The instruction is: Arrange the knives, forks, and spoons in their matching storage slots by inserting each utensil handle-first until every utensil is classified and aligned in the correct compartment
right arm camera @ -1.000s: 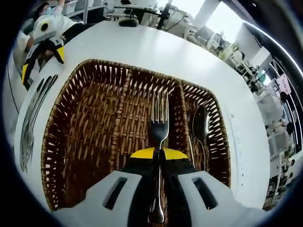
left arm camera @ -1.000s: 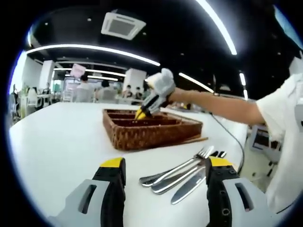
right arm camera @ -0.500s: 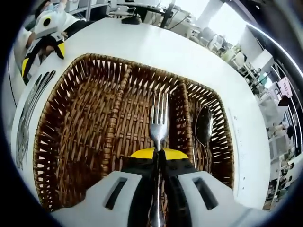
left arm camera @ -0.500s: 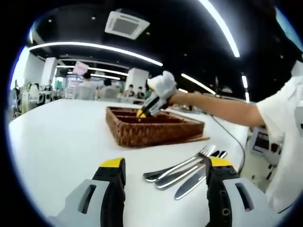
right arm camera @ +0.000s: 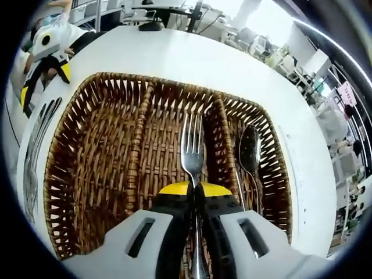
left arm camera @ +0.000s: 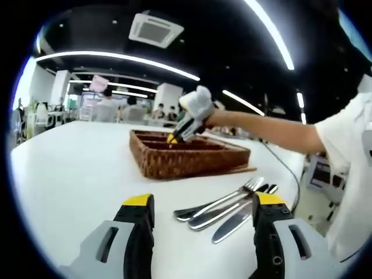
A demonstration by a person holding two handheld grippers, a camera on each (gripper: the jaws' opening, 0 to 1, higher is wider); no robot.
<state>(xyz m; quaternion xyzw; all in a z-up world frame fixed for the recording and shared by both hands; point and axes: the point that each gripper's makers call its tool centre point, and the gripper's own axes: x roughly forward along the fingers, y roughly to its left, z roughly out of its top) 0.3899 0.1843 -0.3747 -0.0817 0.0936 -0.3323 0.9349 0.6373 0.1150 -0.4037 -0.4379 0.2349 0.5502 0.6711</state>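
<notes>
A broad white worktop (left arm camera: 75,168) stretched back into an open hall. The ceiling was dark, crossed by long curved light strips (left arm camera: 116,61), with a square air-conditioning vent (left arm camera: 155,29) set in it. Desks and white pillars (left arm camera: 58,93) stood behind.

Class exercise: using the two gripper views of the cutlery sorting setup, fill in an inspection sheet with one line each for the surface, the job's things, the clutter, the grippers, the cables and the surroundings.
Surface: white table, bare around the basket.
Job's things: wicker basket with three long compartments; fork over the middle one, tines pointing away from the right gripper; spoon lying in the compartment to the fork's right in the right gripper view; loose cutlery lying on the table beside the basket, a fork's tines visible among it.
Clutter: nothing seen.
Grippers: right gripper shut on the fork; left gripper open, holding nothing, low over the table.
Cables: dark cable trailing across the table behind the basket.
Surroundings: large open room, ceiling light strips, people seated at distant tables.
</notes>
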